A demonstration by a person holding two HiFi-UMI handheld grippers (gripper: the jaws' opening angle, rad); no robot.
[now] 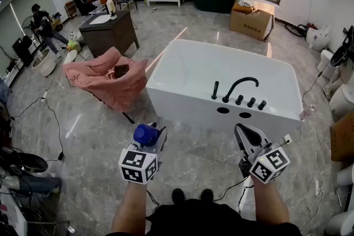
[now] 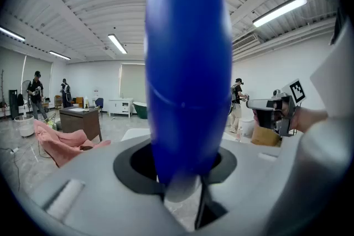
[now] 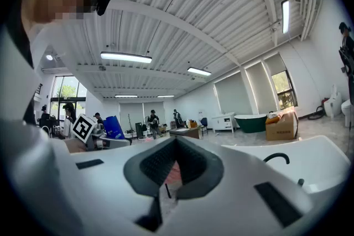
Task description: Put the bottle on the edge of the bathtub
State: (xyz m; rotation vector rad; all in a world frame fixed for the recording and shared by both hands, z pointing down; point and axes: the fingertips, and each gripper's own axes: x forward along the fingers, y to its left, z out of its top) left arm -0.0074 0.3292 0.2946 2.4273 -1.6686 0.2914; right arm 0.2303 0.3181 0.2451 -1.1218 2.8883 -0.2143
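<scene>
The left claw (image 1: 152,137) is pinching the glossy blue plastic bottle (image 1: 145,134), well apart from the white rectangular bathtub (image 1: 182,103), and the right claw (image 1: 248,136) is hanging pressed together and empty, so the placing is still waiting.

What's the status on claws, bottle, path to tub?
Left claw shut on blue bottle, short of the bathtub. Right claw shut, empty. Path to near rim open; faucet takes part of it.

The bottle (image 1: 145,134), in the left gripper (image 1: 155,139), is before the bathtub (image 1: 182,103); a chair (image 1: 105,81) stands left.
</scene>
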